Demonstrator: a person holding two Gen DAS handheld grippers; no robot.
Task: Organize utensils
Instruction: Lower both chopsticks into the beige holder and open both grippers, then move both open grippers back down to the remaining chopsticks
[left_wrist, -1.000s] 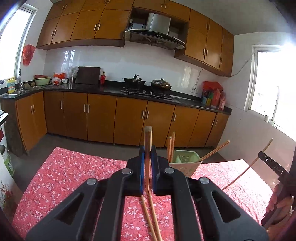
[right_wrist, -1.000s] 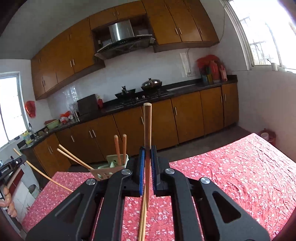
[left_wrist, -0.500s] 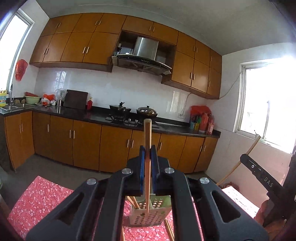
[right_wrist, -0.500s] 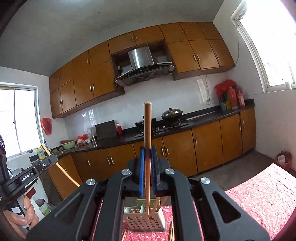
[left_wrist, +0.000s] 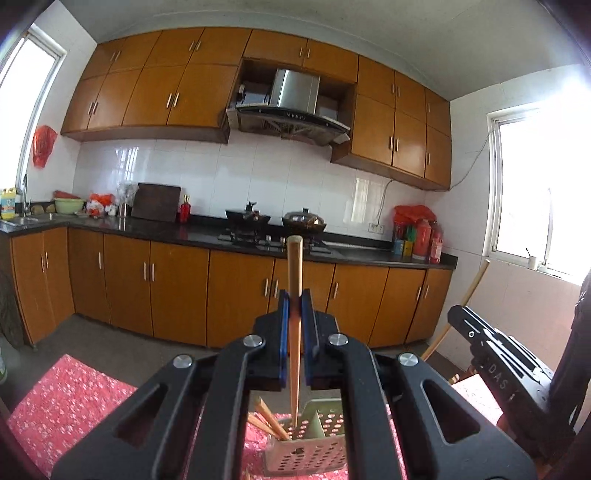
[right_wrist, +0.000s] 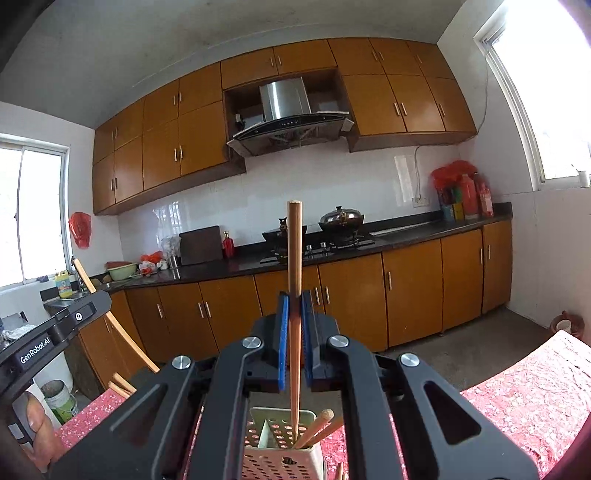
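Left gripper (left_wrist: 294, 314) clamps a chopstick (left_wrist: 294, 332) upright, tip inside the perforated utensil holder (left_wrist: 310, 454) below; right gripper (right_wrist: 294, 314) pinches its chopstick (right_wrist: 294, 295) likewise.

"How many claws are you working with?"

"Two: my left claw (left_wrist: 294, 306) and my right claw (right_wrist: 294, 306)."

"And chopsticks?"

"One chopstick (left_wrist: 294, 332) in the left, a second chopstick (right_wrist: 294, 277) in the right. From the right side I count two leaning chopsticks (right_wrist: 319, 424) in the holder (right_wrist: 275, 461). I can't count the loose ones on the cloth for sure."

"Holders?"

"Just the one."

"Anything on the stove?"

"Two pots (right_wrist: 341, 218)."
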